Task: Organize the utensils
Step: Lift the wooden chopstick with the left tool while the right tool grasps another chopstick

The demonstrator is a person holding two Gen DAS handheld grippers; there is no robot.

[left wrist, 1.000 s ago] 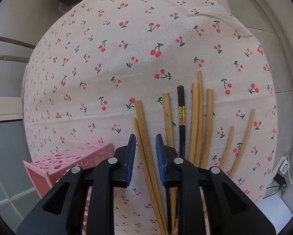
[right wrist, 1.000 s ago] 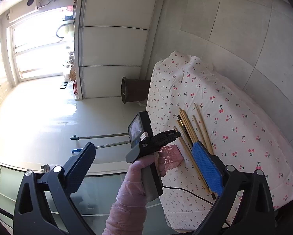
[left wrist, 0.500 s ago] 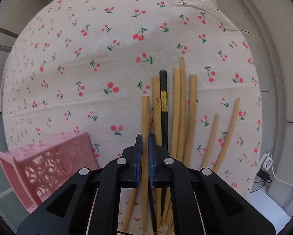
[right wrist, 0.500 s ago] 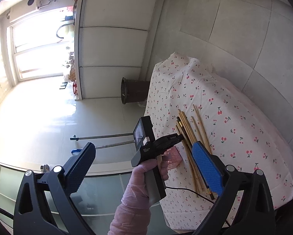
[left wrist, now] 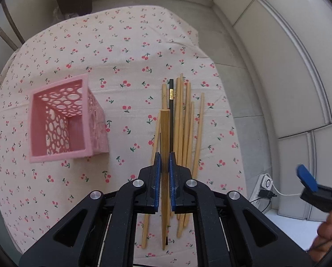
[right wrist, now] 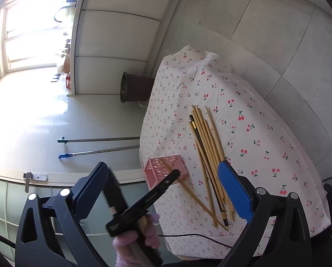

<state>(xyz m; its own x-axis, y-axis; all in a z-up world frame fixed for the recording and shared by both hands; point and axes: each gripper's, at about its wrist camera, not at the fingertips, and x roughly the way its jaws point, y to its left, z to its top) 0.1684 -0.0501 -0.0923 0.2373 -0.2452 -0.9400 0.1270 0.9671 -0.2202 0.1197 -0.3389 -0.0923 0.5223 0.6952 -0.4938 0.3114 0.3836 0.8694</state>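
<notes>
One bamboo chopstick (left wrist: 165, 133) is being pinched between the closed jaws of the left gripper (left wrist: 163, 169), raised above the chopstick pile (left wrist: 183, 120), presumably for the pink basket (left wrist: 61, 120) sitting to the left, nothing standing between.

The right gripper (right wrist: 163, 191) is hanging wide open, empty, off the tablecloth's (right wrist: 255, 115) near edge.

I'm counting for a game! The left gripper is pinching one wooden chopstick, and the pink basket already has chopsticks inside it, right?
Not quite. The left gripper is pinching one wooden chopstick, but the pink basket has no chopsticks in it. The left wrist view looks straight into its bare inside. The other chopsticks lie on the cherry tablecloth.
</notes>
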